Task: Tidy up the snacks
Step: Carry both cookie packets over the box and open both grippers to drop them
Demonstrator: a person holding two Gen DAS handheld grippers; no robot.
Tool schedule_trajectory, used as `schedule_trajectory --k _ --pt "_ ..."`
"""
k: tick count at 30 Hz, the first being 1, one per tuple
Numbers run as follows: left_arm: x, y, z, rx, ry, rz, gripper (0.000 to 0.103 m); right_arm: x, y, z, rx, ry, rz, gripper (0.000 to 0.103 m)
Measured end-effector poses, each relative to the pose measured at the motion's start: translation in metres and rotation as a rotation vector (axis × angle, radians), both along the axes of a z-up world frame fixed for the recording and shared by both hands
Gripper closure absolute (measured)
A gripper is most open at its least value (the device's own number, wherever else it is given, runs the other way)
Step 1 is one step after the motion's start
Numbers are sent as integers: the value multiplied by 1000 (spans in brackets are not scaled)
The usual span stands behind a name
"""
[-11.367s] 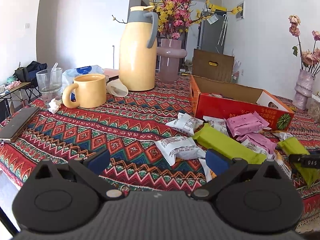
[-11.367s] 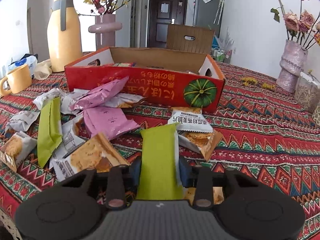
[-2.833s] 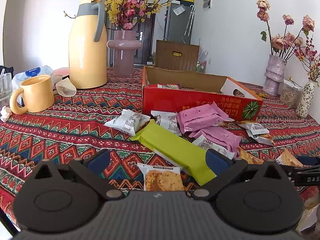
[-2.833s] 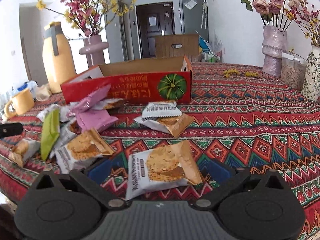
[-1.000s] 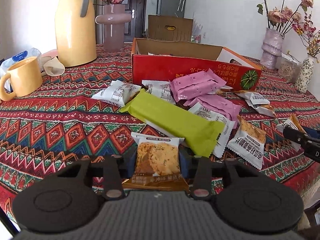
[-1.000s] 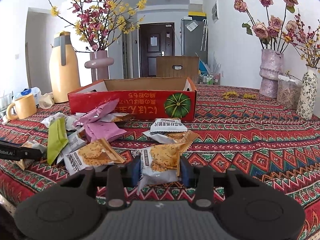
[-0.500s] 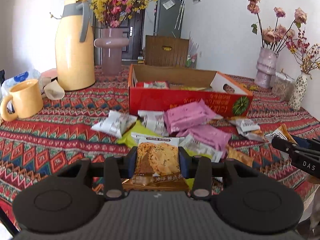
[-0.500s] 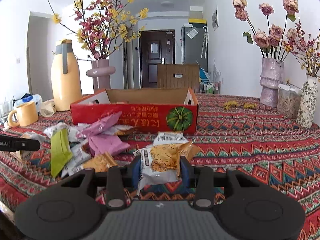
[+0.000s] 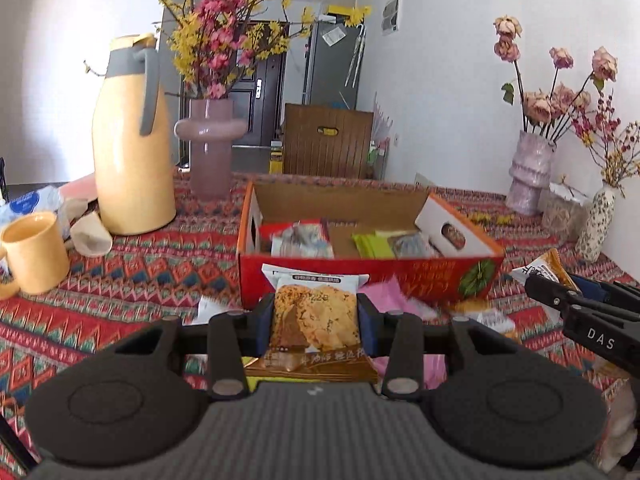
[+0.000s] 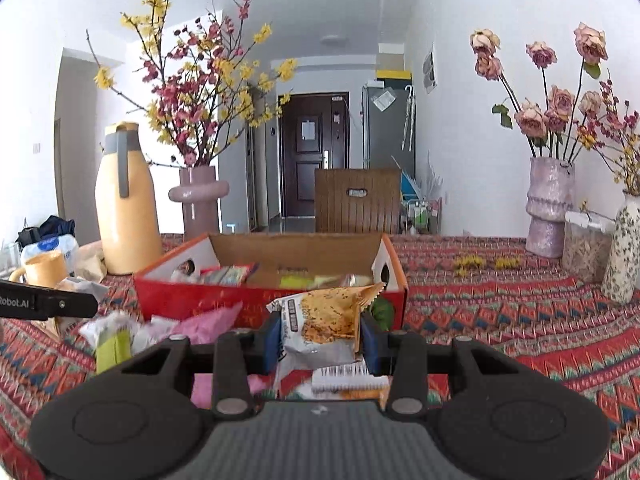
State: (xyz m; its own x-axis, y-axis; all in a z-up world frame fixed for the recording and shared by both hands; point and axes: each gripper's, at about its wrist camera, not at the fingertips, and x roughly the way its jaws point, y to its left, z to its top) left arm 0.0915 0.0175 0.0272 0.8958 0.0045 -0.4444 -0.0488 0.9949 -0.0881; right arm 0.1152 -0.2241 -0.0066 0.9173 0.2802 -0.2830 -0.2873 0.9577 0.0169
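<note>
My left gripper (image 9: pixel 316 320) is shut on a cookie packet (image 9: pixel 314 312) and holds it in the air just in front of the red cardboard box (image 9: pixel 360 270). My right gripper (image 10: pixel 320 334) is shut on another cookie packet (image 10: pixel 324 320), also raised in front of the box (image 10: pixel 248 300). The box holds several snack packets. Pink packets (image 10: pixel 208 324) and a green bar (image 10: pixel 112 348) lie on the patterned tablecloth below. The right gripper also shows at the right edge of the left wrist view (image 9: pixel 576 304).
A yellow thermos (image 9: pixel 128 152), a pink vase with blossoms (image 9: pixel 210 140) and a yellow mug (image 9: pixel 34 252) stand left of the box. Vases with dried roses (image 10: pixel 548 208) and a jar (image 10: pixel 584 244) stand at the right. A wooden chair back (image 10: pixel 356 200) stands behind the table.
Both grippers closed on cookie packets, lifted them off the table and moved toward the red box, so the box interior is now in view.
</note>
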Motion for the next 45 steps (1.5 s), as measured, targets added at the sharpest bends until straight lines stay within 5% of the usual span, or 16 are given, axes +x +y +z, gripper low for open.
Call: schedule_trajectory --k 20,31,45 --pt "109 -8 44 72 -47 10 61 102 30 51 -26 -82 -9 64" --pt "165 7 11 16 18 61 61 161 44 28 -16 -7 -20 64" --pt "181 11 -19 21 63 59 61 175 45 2 -13 65 -22 64"
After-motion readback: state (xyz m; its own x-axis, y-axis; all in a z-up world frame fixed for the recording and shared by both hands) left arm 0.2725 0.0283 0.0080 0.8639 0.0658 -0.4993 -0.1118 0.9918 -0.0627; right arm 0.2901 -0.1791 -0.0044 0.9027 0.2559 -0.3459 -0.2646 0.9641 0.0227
